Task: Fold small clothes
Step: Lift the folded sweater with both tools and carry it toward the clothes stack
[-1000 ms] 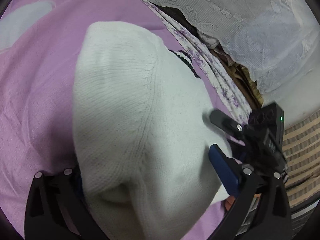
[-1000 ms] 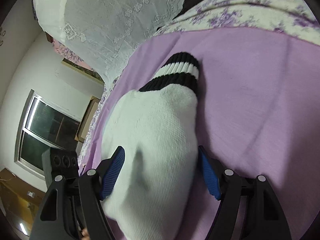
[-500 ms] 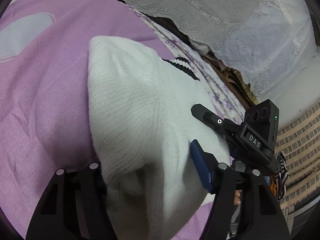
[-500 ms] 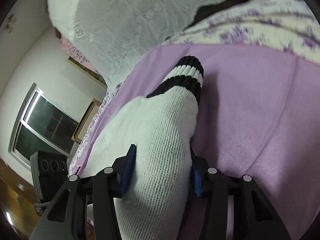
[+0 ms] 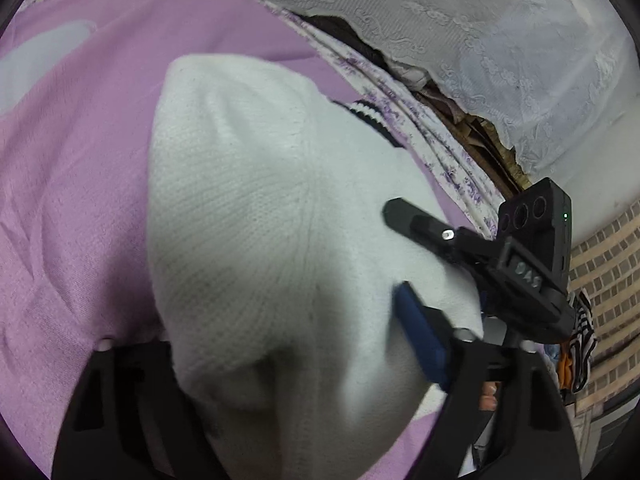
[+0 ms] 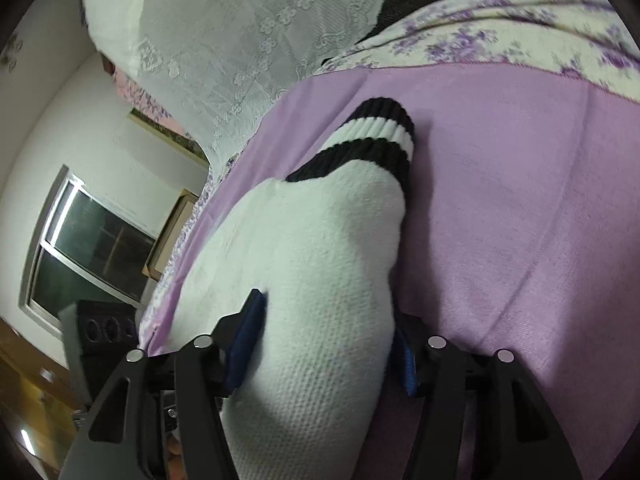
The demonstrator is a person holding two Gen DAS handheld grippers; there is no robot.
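Observation:
A white knit garment (image 5: 240,200) with a black-and-white striped cuff (image 6: 372,136) lies on the purple bedspread (image 5: 72,184). My left gripper (image 5: 256,320) has a bunched fold of the knit between its jaws. Its blue pad (image 5: 420,336) presses the cloth, the other finger is mostly hidden behind it, and the jaws are opening slightly. The right gripper's black finger (image 5: 416,220) shows just beyond. My right gripper (image 6: 328,316) pinches the sleeve-like part (image 6: 320,232) below the cuff between both blue pads (image 6: 248,340); its jaws are opening slightly too.
A floral sheet (image 6: 520,36) and a white lace cloth (image 5: 480,40) border the far side of the bed. A window (image 6: 92,248) and a white wall are at the left of the right wrist view. Striped clothes (image 5: 582,344) hang by a brick wall.
Both grippers' jaws have come much closer together around the white knit. The cloth now bulges up between the fingers. Neither hand has moved far.

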